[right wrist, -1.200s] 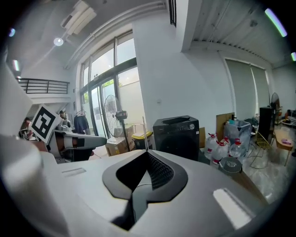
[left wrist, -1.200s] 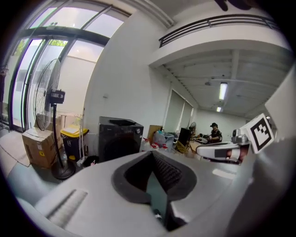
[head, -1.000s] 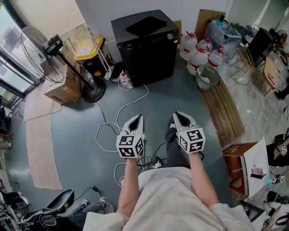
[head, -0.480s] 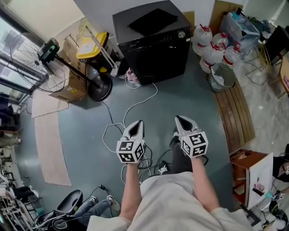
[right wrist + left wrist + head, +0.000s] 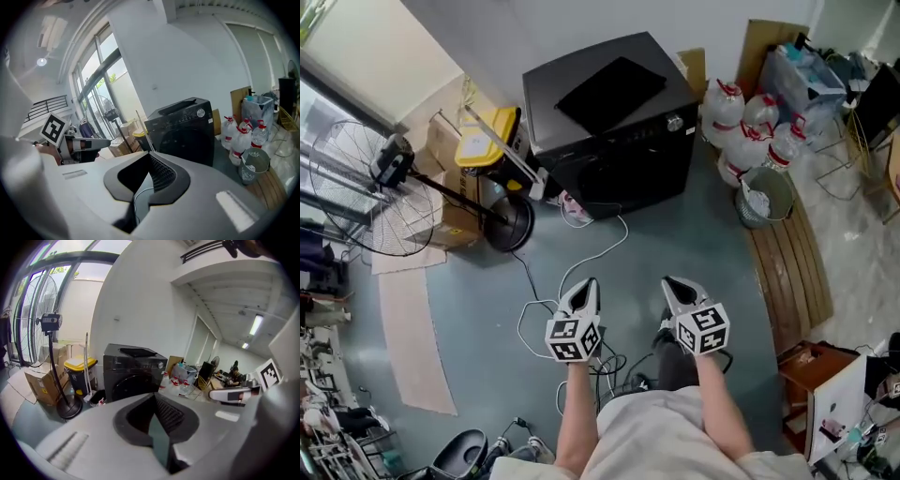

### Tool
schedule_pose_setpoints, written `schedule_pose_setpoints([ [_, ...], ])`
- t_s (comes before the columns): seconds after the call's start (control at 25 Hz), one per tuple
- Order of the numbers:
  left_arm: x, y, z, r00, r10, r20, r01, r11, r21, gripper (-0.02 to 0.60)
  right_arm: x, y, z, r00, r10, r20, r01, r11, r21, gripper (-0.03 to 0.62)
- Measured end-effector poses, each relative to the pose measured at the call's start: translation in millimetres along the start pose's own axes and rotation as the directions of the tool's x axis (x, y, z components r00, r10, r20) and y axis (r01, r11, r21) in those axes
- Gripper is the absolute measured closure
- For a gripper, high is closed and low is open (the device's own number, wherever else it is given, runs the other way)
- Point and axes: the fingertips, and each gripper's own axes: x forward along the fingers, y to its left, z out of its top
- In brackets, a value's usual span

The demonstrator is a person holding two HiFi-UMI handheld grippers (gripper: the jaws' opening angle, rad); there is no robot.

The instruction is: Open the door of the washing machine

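I am holding the left gripper (image 5: 584, 292) and the right gripper (image 5: 678, 292) side by side in front of my body, both pointing across the grey floor (image 5: 675, 234) toward the washing machine (image 5: 619, 131). Both are clenched: in each gripper view the jaws are meeting tip to tip with nothing between them. The black washing machine is standing against the white wall, well apart from both grippers, and its round door (image 5: 129, 385) is lying flush in the front panel, closed, below the control strip with the silver knob (image 5: 674, 123). A white cable (image 5: 581, 253) is trailing over the floor from the foot of the machine toward my feet, looping just beside the left gripper. To the left of the machine a yellow-lidded bin (image 5: 486, 131) is standing next to cardboard boxes (image 5: 450, 202), and a pedestal fan (image 5: 366, 187) is leaning over them with its round base near the machine's corner. To the right of the machine, water bottles (image 5: 750, 127) with red caps are clustering together, a wire basket (image 5: 762, 199) is sitting just in front of them, and a slatted wooden board (image 5: 792, 262) is lying on the floor.
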Motion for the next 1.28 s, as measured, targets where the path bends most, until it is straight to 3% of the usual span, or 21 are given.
schedule_pose_setpoints([
  [0.24,38,5,8,0.999,0.020,-0.034,-0.019,0.999,0.043,0.525,29,-32,3,0.994,0.046,-0.099,-0.048,0.999,-0.019,0.594],
  [0.44,45,28,16,0.999,0.043,-0.027,-0.043,0.999,0.030,0.525,63,-22,4,0.974,0.121,-0.190,-0.141,0.986,-0.094,0.594],
  [0.56,53,34,24,1.000,0.000,0.005,0.000,1.000,-0.008,0.525,86,-33,10,0.974,0.062,-0.219,-0.094,0.986,-0.135,0.594],
  [0.72,64,49,35,1.000,-0.019,0.015,0.020,1.000,-0.017,0.525,113,-33,27,0.972,0.047,-0.232,-0.078,0.989,-0.128,0.594],
  [0.96,106,94,60,0.998,-0.045,0.045,0.046,0.999,-0.023,0.525,169,-39,67,0.969,-0.052,-0.241,-0.007,0.972,-0.237,0.594],
  [1.16,148,122,56,0.996,-0.092,0.011,0.092,0.996,0.003,0.525,227,-42,67,0.954,-0.066,-0.291,-0.028,0.951,-0.308,0.594],
  [1.28,184,144,49,0.992,-0.123,-0.020,0.124,0.992,0.018,0.525,279,-41,71,0.954,-0.035,-0.297,-0.073,0.935,-0.346,0.594],
])
